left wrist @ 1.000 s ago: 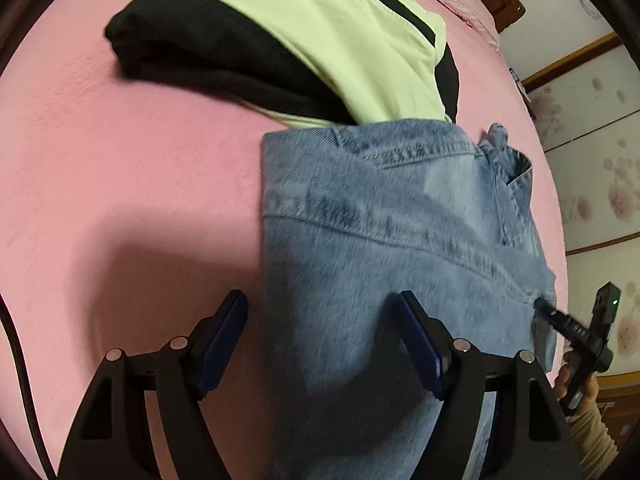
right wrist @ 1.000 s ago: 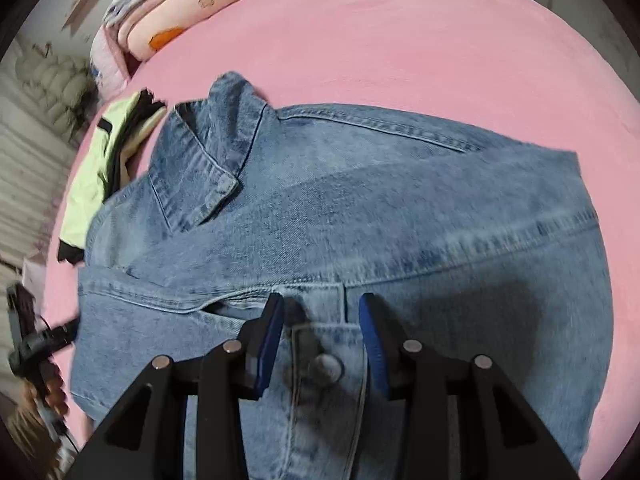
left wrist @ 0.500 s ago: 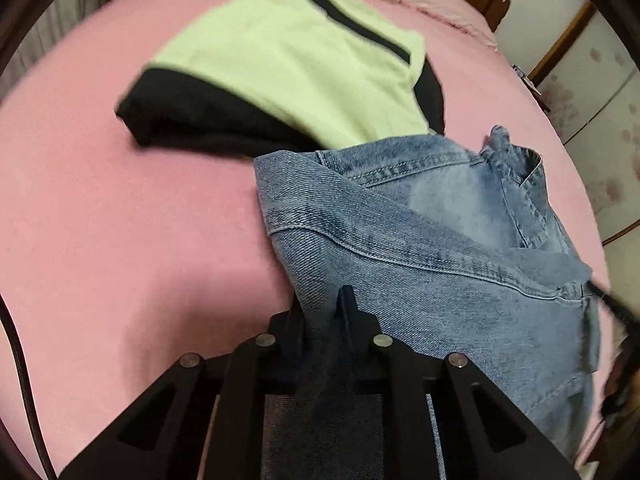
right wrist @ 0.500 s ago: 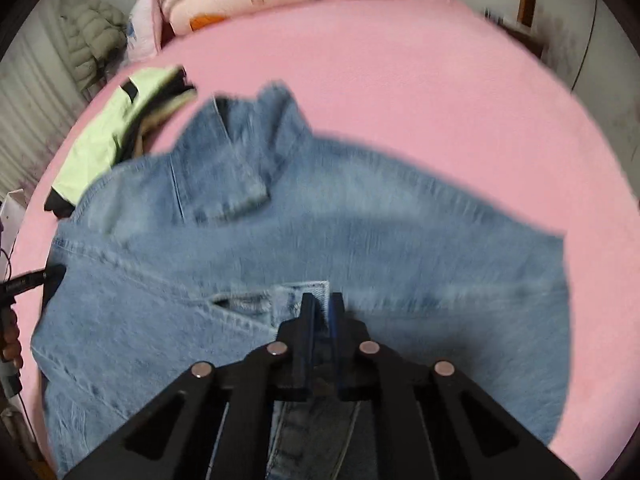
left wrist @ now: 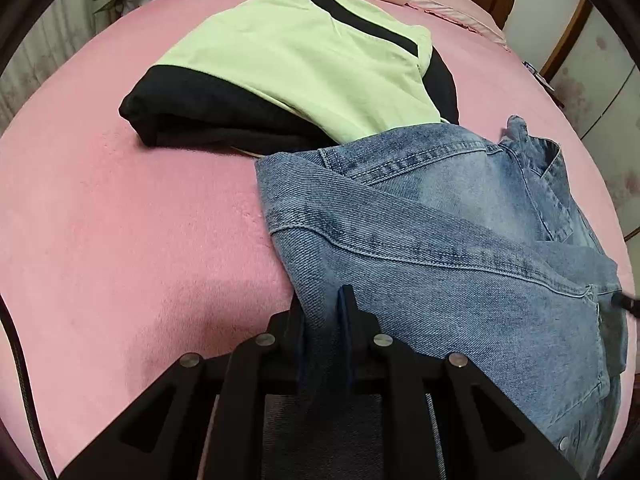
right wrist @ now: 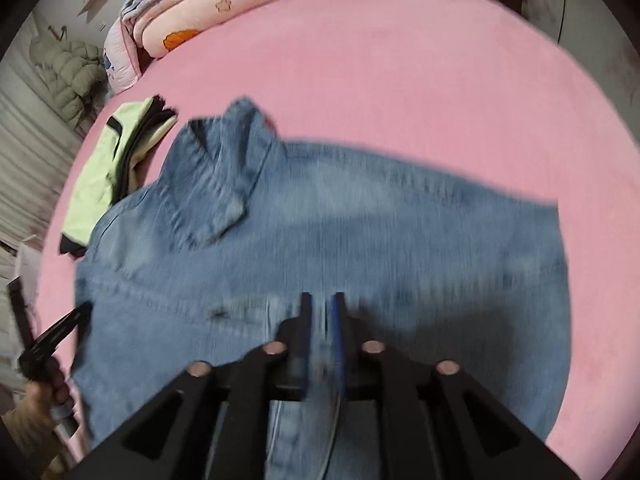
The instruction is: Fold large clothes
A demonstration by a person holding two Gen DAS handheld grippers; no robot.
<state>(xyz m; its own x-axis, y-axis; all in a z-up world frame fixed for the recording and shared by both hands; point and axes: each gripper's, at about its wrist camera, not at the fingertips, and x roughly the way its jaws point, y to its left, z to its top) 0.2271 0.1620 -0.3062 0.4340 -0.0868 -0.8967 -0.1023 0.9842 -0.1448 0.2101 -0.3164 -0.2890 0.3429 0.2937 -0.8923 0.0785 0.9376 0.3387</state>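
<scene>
A blue denim jacket (left wrist: 440, 220) lies spread on the pink bed (left wrist: 120, 240), collar at the far side. My left gripper (left wrist: 322, 300) is shut on the jacket's near left edge, with denim pinched between its pads. In the right wrist view, which is blurred, the same jacket (right wrist: 320, 220) fills the middle. My right gripper (right wrist: 322, 300) holds a fold of the near hem between its pads; its jaws are opening slightly, with denim still pressed between them. The left gripper's tip (right wrist: 60, 332) shows at the jacket's left corner, held by a hand (right wrist: 44, 396).
A folded light-green and black garment (left wrist: 300, 60) lies just beyond the jacket's left shoulder, partly under it. Pillows (right wrist: 192, 12) are stacked at the head of the bed (right wrist: 400, 60). A grey puffer jacket (right wrist: 64, 68) hangs on the wall at the left.
Both grippers were open over the jacket's near edge and have shut on the denim. The cloth at each grip has bunched, and both views now take in more of the bed.
</scene>
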